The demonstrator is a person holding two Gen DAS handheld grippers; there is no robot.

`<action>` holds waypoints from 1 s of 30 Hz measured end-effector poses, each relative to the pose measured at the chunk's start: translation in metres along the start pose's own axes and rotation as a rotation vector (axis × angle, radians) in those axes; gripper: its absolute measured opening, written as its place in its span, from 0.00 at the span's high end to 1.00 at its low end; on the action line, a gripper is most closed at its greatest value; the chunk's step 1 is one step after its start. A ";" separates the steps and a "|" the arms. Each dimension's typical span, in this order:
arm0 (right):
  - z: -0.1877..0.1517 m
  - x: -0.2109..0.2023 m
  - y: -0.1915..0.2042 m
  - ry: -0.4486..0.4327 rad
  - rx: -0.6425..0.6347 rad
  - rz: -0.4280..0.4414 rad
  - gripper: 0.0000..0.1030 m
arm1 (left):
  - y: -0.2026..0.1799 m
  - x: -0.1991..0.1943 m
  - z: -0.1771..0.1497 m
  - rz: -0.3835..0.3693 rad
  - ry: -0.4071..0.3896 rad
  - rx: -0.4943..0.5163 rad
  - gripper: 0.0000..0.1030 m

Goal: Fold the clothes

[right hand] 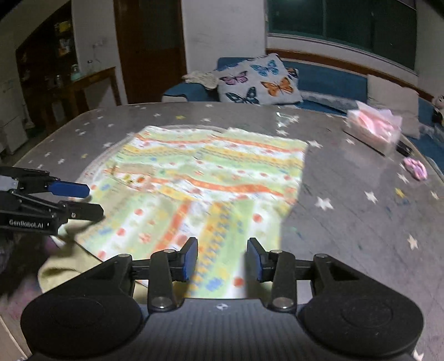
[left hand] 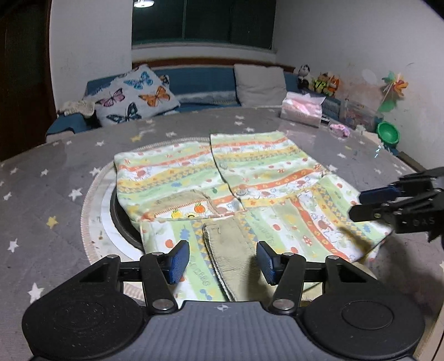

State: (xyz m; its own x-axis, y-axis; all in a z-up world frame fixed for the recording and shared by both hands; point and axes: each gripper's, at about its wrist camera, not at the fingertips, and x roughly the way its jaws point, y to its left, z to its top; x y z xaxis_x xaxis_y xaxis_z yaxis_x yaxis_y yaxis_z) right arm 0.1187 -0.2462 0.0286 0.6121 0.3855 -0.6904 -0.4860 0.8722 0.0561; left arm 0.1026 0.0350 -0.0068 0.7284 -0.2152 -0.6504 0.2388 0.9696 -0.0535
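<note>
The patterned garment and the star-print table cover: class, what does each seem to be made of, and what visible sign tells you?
Patterned garment: probably soft woven cotton, matte; it creases, and its beige collar looks ribbed like corduroy.
Star-print table cover: apparently cloth under a clear glossy sheet, perhaps plastic or glass, since it shows light glare.

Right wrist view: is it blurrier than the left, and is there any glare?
Right wrist view: patterned garment and tissue pack smeared by motion blur; glare patch on the tablecloth. Left wrist view: garment fairly sharp, right gripper slightly blurred, ceiling lamp reflected in the window. Both show fisheye bending.
</note>
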 end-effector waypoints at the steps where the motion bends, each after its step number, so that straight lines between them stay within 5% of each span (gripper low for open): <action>1: -0.003 0.001 -0.004 0.007 0.006 0.001 0.61 | 0.000 0.003 0.000 0.003 0.007 -0.004 0.46; 10: -0.011 0.007 -0.015 0.022 0.029 0.018 0.58 | -0.004 0.013 0.002 0.024 0.019 -0.018 0.93; 24: -0.008 0.003 -0.013 0.011 0.017 0.017 0.54 | -0.008 -0.027 0.032 0.032 -0.122 -0.028 0.97; 30: 0.002 -0.003 -0.012 -0.025 0.009 0.026 0.54 | 0.009 -0.003 0.025 0.072 -0.024 -0.064 0.97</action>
State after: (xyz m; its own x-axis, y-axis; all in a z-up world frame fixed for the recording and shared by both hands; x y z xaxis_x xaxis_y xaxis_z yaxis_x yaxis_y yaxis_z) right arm 0.1238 -0.2573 0.0313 0.6146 0.4153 -0.6706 -0.4962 0.8645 0.0806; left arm 0.1190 0.0418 0.0136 0.7575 -0.1468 -0.6361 0.1441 0.9880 -0.0564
